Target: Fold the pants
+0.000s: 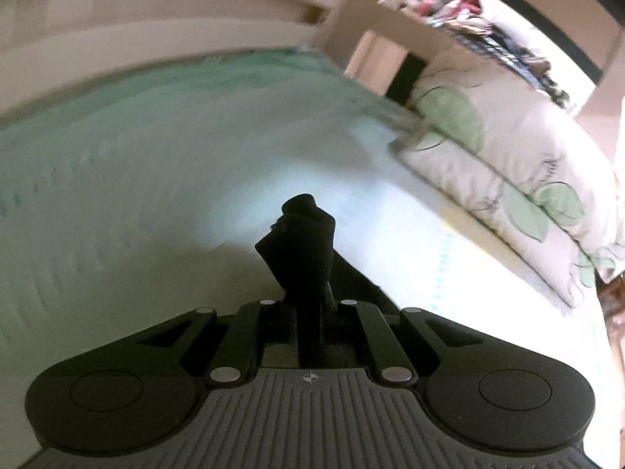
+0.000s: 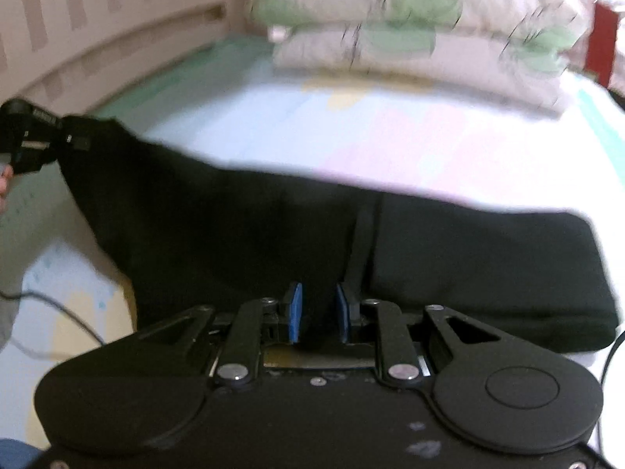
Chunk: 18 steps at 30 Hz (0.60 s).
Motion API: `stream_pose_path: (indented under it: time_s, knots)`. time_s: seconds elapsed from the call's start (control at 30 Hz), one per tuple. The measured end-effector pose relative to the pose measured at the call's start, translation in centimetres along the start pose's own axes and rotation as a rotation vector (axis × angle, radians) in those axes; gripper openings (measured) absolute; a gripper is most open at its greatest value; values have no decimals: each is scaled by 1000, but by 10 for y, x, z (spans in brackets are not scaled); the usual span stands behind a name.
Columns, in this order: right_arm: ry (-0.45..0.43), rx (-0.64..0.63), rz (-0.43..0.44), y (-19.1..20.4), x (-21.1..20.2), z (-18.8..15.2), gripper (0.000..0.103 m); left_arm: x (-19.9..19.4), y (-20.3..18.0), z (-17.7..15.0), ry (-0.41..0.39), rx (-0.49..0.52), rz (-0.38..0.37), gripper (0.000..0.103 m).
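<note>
The black pants stretch across the bed — the left gripper pinching one end aloft, the right gripper pinching the near edge. Better to keep both ends level and taut, so the fold lands square.

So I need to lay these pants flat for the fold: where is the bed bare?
The widest bare patch is the pale sheet between the black pants and the stacked leaf-print pillows. The green stretch along the slatted rail is free too. It is crowded at the near edge, where the pants lie, and around the left tool gripping one end.
</note>
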State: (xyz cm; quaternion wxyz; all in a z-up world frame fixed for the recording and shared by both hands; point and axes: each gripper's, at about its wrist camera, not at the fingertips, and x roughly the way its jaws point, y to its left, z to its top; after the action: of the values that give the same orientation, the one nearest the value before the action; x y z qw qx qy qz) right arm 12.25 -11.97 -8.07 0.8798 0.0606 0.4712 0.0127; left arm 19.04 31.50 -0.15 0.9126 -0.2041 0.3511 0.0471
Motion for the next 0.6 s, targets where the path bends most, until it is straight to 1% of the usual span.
stream_pose_path:
  time_s: [0.07,0.17,0.2,0.23,0.3,0.33,0.37,0.43,0.5,0.6]
  knots:
    - [-31,17,-25,-8,-5,7,21,-14,-10,1,-25,28,-19,8]
    - [-16,30,-59,-17,10,14,21,-32,-27,1,-53,59,-48,8]
    - [0,34,-64,-19,18,14,19,-39,-33,1,-62,69,-55,8]
    - [23,39,-62,-20,27,13,14,-41,-40,1,-70,79,-57,8]
    - [73,40,-56,-20,44,8,11,-52,-57,0,-95,126,-62,8]
    - [82,33,-58,-19,49,5,11,-57,-66,-1,-110,156,-65,8]
    - [68,15,-56,-17,51,2,11,-62,-76,-2,-124,184,-67,8]
    - [75,-12,-33,-15,50,3,10,-73,-97,-5,-147,228,-86,8]
    - [83,28,12,-21,46,7,8,-83,-119,-8,-157,259,-113,8]
    - [51,77,13,-35,34,7,8,-93,-155,-17,-183,326,-148,8]
